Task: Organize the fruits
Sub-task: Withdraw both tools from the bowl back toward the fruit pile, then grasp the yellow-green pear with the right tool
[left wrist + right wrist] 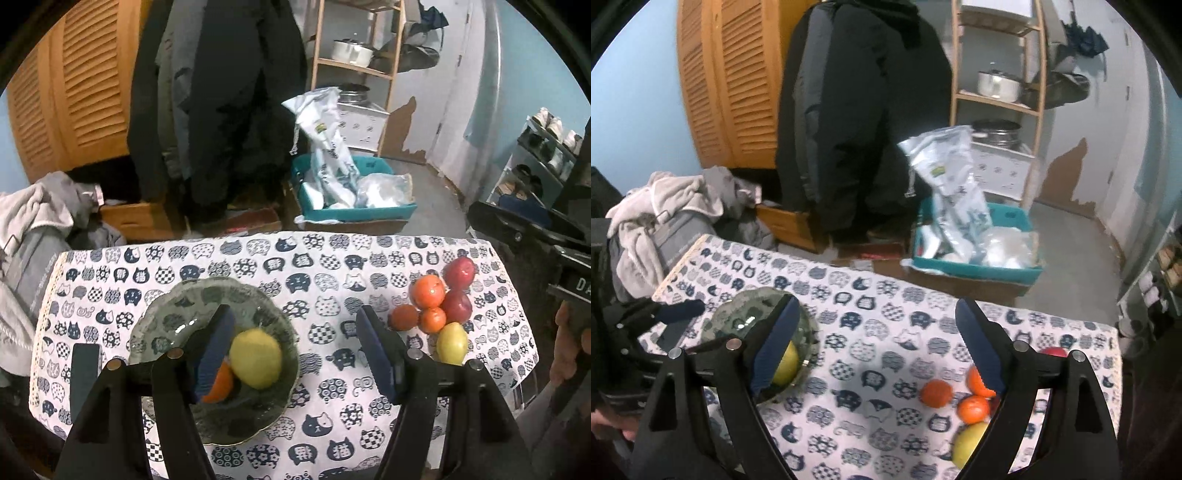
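A glass bowl [155,325] on the cat-print cloth holds a yellow lemon [256,358] and an orange fruit [221,386]. My left gripper [295,347] is open and empty above the bowl's right side. To the right lies a cluster: two red plums [459,270], two orange fruits [428,291], a brownish-orange fruit [405,317] and a second lemon [451,343]. My right gripper [877,350] is open and empty above the cloth, between the bowl [738,314] and the cluster [973,408]. Its right finger hides part of the cluster.
The table's far edge [277,236] drops to the floor, where a teal box [354,212] holds plastic bags. Clothes [33,229] are piled at the left. A wooden shelf [354,66] with pots stands behind. The other gripper's body [535,236] shows at the right.
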Tool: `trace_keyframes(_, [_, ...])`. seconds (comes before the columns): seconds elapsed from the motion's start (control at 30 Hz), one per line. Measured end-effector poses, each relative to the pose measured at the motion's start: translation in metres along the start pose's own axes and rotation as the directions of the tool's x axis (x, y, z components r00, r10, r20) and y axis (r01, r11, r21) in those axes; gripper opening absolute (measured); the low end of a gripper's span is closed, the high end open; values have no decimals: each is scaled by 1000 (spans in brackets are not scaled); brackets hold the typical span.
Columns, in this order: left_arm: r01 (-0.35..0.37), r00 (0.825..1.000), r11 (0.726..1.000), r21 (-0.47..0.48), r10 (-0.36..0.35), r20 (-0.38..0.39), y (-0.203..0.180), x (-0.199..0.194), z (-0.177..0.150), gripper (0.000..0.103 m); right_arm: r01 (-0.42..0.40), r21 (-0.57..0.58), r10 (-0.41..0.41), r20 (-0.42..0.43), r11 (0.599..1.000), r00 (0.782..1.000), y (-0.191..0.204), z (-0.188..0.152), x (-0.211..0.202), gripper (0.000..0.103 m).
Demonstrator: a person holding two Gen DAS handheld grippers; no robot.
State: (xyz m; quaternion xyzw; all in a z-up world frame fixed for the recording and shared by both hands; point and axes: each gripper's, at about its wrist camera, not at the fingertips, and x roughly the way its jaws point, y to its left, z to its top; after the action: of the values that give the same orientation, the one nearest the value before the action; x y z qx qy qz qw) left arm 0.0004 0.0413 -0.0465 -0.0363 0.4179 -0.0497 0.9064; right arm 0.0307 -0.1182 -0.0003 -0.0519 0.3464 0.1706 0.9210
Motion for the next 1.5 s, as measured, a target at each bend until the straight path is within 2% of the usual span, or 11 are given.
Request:
trace_keyframes(0.3, [33,999,999,40,-33,7,-30,-1,7,70,49,69,-49,5,996,999,-42,-12,-14,86])
trace_keyframes(0.67, [68,998,993,100,-66,-25,-63,8,9,70,110,130,-108,-19,985,994,-85,-33,-22,87])
trace_keyframes(1.17, [112,993,980,163,-102,-64,-100,26,7,70,176,179,-168,-59,968,984,-123,-60,-32,87])
trace_keyframes(1.33, [122,990,976,183,-107,-88,-110,39,3,70,192,190,-175,-101,963,979,-133,-73,-23,87])
trace_keyframes(1.5, [141,983,971,191,-115,-144,-117,60,-4,70,174,219,-135,-181,960,974,-144,-93,1,87])
